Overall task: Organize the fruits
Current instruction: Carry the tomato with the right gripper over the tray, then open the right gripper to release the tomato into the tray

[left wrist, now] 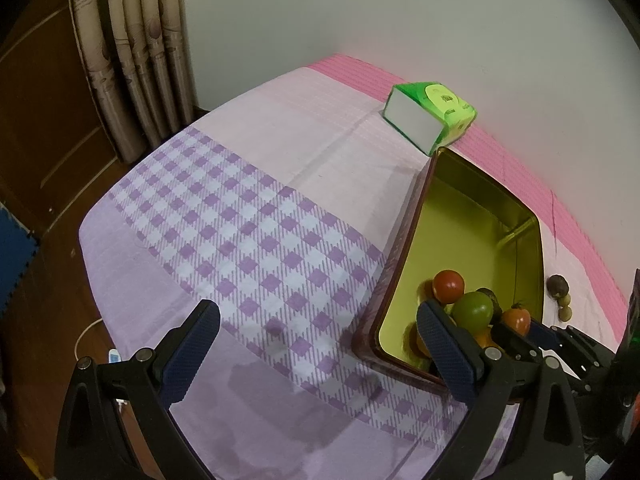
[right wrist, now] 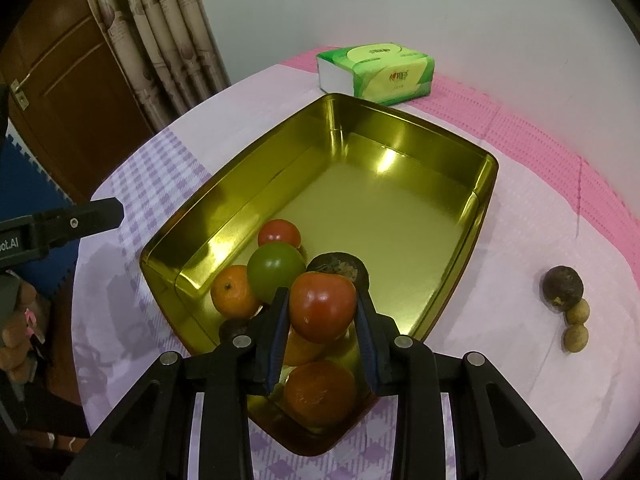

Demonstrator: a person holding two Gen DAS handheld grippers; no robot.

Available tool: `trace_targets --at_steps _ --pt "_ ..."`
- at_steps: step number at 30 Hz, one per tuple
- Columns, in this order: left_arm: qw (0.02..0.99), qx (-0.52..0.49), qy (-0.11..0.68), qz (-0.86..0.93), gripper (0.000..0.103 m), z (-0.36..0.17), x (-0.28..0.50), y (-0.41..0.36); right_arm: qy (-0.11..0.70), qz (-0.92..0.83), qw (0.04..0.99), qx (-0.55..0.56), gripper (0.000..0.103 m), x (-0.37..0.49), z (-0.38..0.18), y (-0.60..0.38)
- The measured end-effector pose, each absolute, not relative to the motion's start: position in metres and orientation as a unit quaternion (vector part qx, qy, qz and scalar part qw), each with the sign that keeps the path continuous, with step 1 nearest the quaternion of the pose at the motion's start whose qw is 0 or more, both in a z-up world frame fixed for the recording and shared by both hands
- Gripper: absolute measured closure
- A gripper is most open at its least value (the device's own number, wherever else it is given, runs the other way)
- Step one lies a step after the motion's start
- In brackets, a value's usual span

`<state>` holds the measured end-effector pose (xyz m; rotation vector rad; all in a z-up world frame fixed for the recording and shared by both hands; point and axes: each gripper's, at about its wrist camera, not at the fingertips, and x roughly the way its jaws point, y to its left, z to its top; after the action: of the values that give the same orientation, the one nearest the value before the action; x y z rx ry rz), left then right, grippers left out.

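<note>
A gold metal tin [right wrist: 400, 216] stands on the table and holds several fruits at its near end: a red tomato [right wrist: 279, 233], a green fruit [right wrist: 275, 270], an orange [right wrist: 233, 292], a dark brown fruit [right wrist: 338, 266] and another orange [right wrist: 320, 394]. My right gripper [right wrist: 322, 310] is shut on a red-orange tomato [right wrist: 322, 306], held just above the fruits in the tin. In the left wrist view the tin [left wrist: 472, 216] lies to the right and my left gripper [left wrist: 320, 344] is open and empty over the checked cloth, left of the tin.
A green tissue pack [right wrist: 376, 74] lies behind the tin by the wall, also in the left wrist view [left wrist: 430, 116]. A dark fruit [right wrist: 562, 285] and two small tan fruits [right wrist: 578, 312] lie on the cloth right of the tin. The table edge drops off at left.
</note>
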<state>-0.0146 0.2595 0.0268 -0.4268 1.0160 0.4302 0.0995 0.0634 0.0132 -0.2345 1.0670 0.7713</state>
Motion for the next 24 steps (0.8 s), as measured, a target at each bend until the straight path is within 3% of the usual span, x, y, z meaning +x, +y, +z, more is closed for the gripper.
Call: trace_targets --at_steps 14,16,18,20,24 --pt "0.83 -0.197 0.481 0.202 0.005 0.023 -0.013 0.257 0.493 0.354 0.791 -0.081 0.069 0.104 0.018 0.055" --pt "0.83 -0.196 0.481 0.201 0.005 0.023 -0.013 0.257 0.489 0.357 0.793 -0.071 0.065 0.104 0.022 0.051" --pt "0.83 -0.195 0.481 0.201 0.005 0.023 -0.013 0.257 0.484 0.358 0.796 -0.063 0.053 0.105 0.026 0.046" --pt "0.831 -0.196 0.481 0.202 0.005 0.023 -0.013 0.257 0.476 0.353 0.804 -0.058 0.047 0.105 0.03 0.041" --pt "0.83 -0.195 0.482 0.202 0.005 0.023 -0.013 0.256 0.462 0.336 0.82 -0.047 0.045 0.109 0.039 0.021"
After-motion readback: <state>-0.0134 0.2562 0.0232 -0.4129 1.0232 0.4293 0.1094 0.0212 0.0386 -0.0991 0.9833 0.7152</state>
